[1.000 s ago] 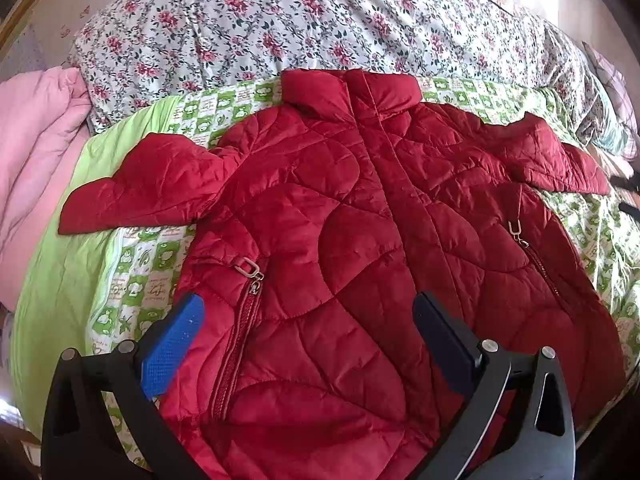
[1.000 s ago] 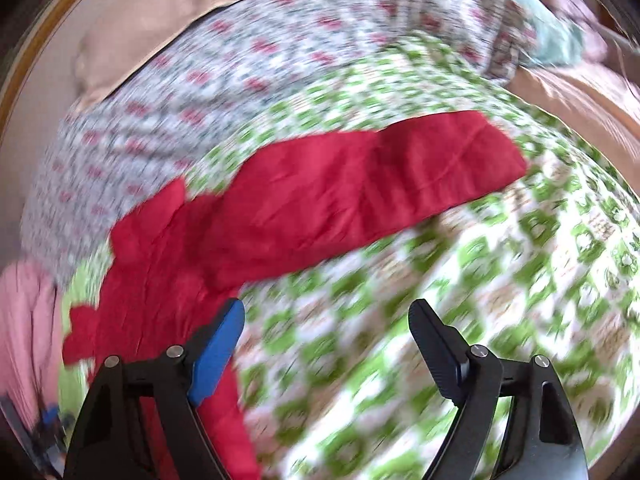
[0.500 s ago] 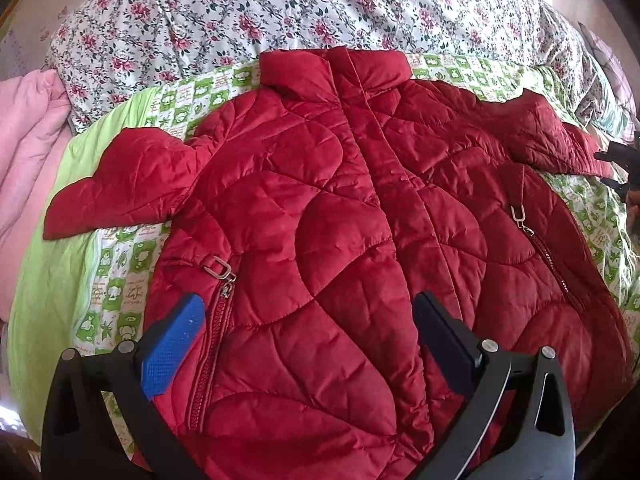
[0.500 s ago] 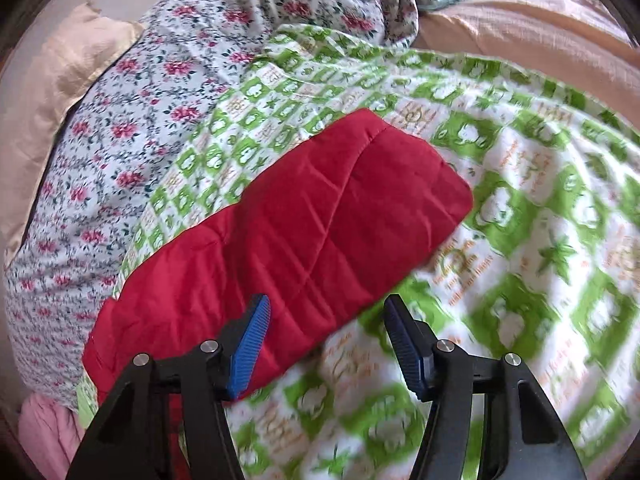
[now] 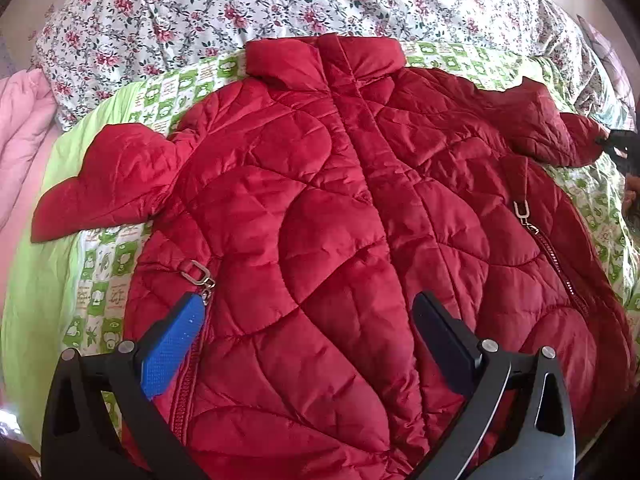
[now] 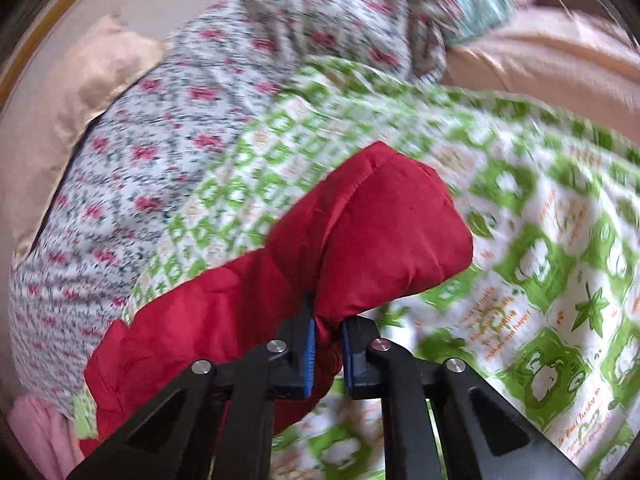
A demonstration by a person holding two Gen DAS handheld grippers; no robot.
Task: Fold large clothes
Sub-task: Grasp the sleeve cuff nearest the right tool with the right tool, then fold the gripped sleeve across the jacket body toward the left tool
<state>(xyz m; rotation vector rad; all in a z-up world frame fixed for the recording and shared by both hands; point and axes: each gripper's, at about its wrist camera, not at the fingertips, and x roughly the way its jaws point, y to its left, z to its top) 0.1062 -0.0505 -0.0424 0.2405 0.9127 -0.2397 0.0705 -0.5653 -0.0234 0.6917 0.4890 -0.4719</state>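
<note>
On the bed's green-and-white patterned sheet (image 5: pixel 100 276) the red quilted jacket (image 5: pixel 340 220) lies spread; right tool (image 6: pixel 327 350), just closed on its sleeve cuff (image 6: pixel 380 232), should carry it flat across the chest, while left tool (image 5: pixel 308 340) hovers open.

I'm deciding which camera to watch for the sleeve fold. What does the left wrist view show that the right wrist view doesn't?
Left wrist only: the whole jacket spread flat, its collar, two zip pulls, and the open left gripper over the hem.
Right wrist only: the right gripper, jaws just closed on the cuff.
Both: the green quilt and floral bedding.
</note>
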